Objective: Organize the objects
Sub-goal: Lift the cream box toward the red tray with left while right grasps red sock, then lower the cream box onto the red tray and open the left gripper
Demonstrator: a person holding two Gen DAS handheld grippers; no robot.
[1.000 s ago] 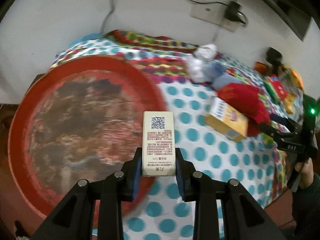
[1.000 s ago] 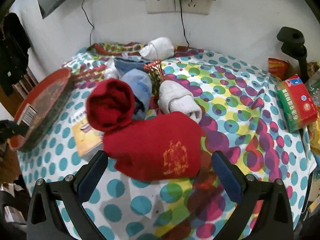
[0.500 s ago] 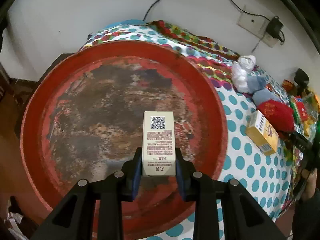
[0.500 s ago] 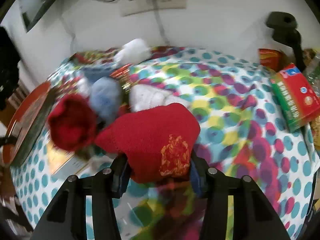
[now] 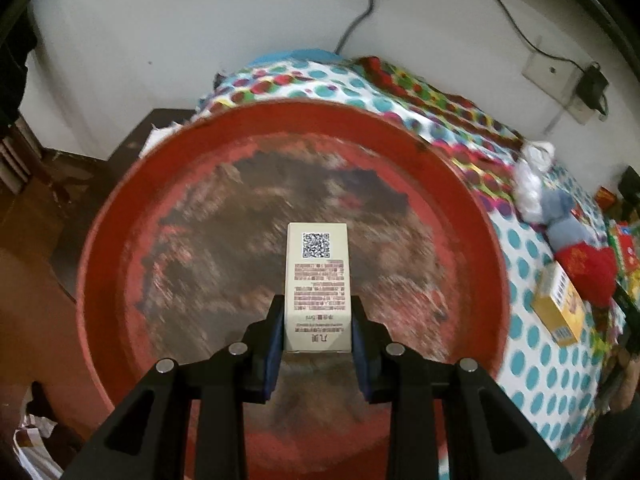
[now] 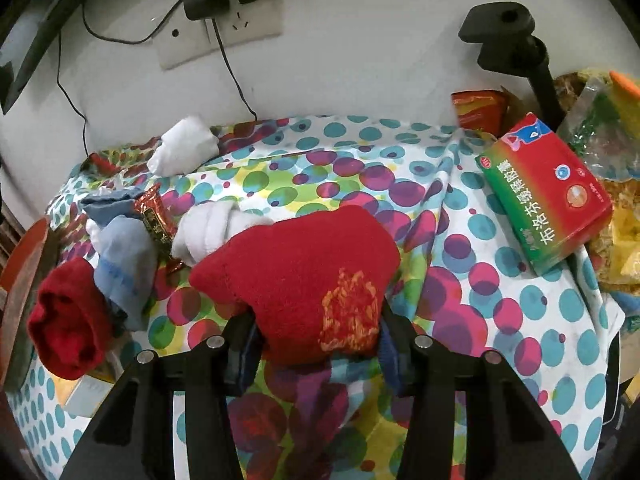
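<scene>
Risk sits mostly with the left gripper (image 5: 318,320), whose jaws are clamped on the lower end of a small cream box (image 5: 318,288) printed with a QR code. The box juts forward over the middle of a worn red tray (image 5: 96,280), which rests at the left edge of the table with its polka-dot cloth (image 5: 532,376). How high the box hangs above the tray floor cannot be told from this view, and the tray surface is blurred. If the jaws open while the box is well above the floor, it will likely topple or skid on the scuffed metal; since only its end is pinched, it could also pivot between the pads on the way down.

The right gripper (image 6: 316,344) is closed on a red sock (image 6: 296,280) with a gold emblem, its fingers buried in the fabric near the front edge of the table. The cloth bunches under the sock, so a pad may have caught it, and a lift could drag the cloth and shift the rolled red sock (image 6: 68,320), the pale blue sock (image 6: 124,264), the white sock (image 6: 212,228) just behind and the red-and-green box (image 6: 548,200) by the right edge. Soft knit can also slip free if the hold is shallow.
</scene>
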